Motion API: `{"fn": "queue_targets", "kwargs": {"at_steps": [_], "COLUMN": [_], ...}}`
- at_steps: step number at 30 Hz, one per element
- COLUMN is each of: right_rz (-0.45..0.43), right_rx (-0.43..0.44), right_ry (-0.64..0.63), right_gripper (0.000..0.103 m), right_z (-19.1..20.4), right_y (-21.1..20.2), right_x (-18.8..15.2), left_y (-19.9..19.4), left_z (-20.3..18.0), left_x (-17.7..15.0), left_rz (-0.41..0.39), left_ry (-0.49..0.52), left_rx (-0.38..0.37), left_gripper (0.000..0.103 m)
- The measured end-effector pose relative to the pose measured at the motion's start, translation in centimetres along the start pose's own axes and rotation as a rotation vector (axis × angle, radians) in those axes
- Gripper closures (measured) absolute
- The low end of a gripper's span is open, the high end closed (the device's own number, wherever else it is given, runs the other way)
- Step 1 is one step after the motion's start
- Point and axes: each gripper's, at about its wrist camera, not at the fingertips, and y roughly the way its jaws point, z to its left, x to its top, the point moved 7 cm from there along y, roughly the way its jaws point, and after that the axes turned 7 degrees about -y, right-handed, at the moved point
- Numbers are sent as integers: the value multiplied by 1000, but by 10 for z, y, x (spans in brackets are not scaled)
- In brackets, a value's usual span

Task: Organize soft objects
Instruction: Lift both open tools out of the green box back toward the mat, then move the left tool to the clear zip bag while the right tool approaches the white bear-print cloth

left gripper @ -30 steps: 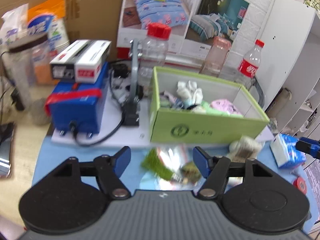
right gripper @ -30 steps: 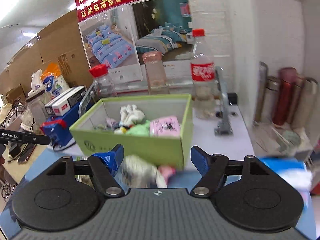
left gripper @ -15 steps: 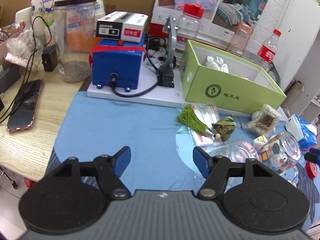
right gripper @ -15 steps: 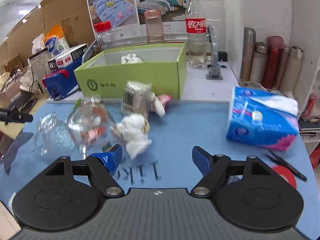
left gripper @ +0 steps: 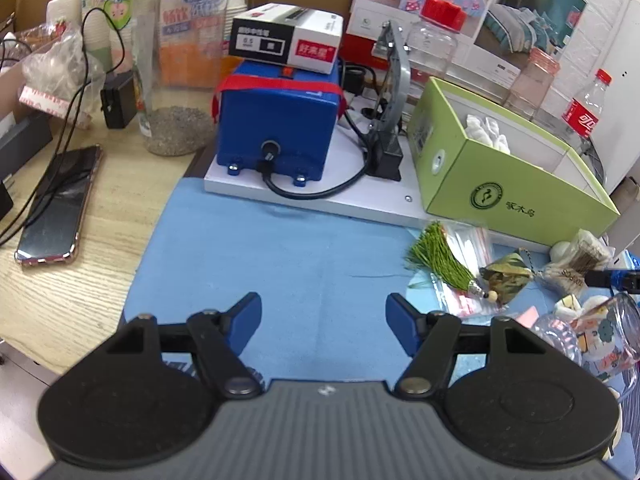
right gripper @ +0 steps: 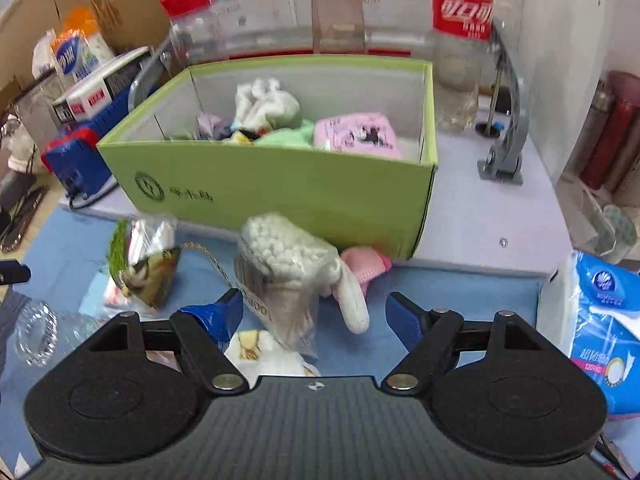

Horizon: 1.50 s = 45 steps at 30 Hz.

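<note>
Right gripper (right gripper: pixel 314 314): blue fingers apart, nothing pinched. A clear bag of cotton swabs (right gripper: pixel 280 276) sat in the gap, nearer the left finger; contact with that finger can't be called. Jaws weren't pressing it. A white plush limb (right gripper: pixel 352 300) stuck out beside the bag, with a pink soft piece (right gripper: pixel 366 266) just behind it against the box front. A cream-coloured soft item (right gripper: pixel 264 354) lay under the fingers at the gripper body's edge.

Left gripper (left gripper: pixel 323 316): fingers parted about halfway, empty, over bare blue mat (left gripper: pixel 260 256). Nothing between them.

Green box (right gripper: pixel 288 184) stood on the white board (left gripper: pixel 320 200) behind the mat, already holding soft items: white plush (right gripper: pixel 264 102), green cloth (right gripper: pixel 288 136), pink pack (right gripper: pixel 356 136).

Still on the mat in front of the box: green tassel (left gripper: pixel 438 258) with a patterned sachet (left gripper: pixel 504 280), small zip bags (left gripper: pixel 466 276), glass cup (left gripper: pixel 604 340). Tissue pack (right gripper: pixel 600 320) was at the right edge, well apart from the fingers. Blue device (left gripper: pixel 276 128) sat left of the box; phone (left gripper: pixel 60 208) lay on the wooden desk.
</note>
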Motion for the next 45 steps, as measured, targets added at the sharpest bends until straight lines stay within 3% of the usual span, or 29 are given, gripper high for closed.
{"fn": "queue_targets", "kwargs": {"at_steps": [7,14,16,23,28,32,37,40,45], "right_rz": [72,65,86,108,114,-23,-191,-214,-199], "right_rx": [-62,-11,-56,-183,-204,-224,-193,-143,-95], "right_ry": [-8,40,9,-220,-253,-183,-81,-12,56], "right_gripper": [37,37,37,37,37,37,36,36,36], "right_z": [-18,-14,-20,-10,-10,-17,-27,-36,-50], "right_y": [-8,-3,-7,-60,-91,-106,-111,-104,-91], "right_x": [-14,-10,-16,-72,-109,-104,-83,-80,-87], "left_y": [-1,-6,-9,-14,-12,3,49,78,104], "left_z": [-6,-11,-8,-10,-32,-61,-100,-122,-138], "left_x": [1,-1,0,1,0,8,21,24,23], "left_rz": [-11,-13,-25,-28,-12,25,143,223,244], "left_ry": [-12,0,1,-8,40,79,98,126,200], "left_rx": [-22,-17,-11,-23,-54,-106,-159,-179,-129], "left_gripper": [35,35,35,35,34,33,33,33,33]}}
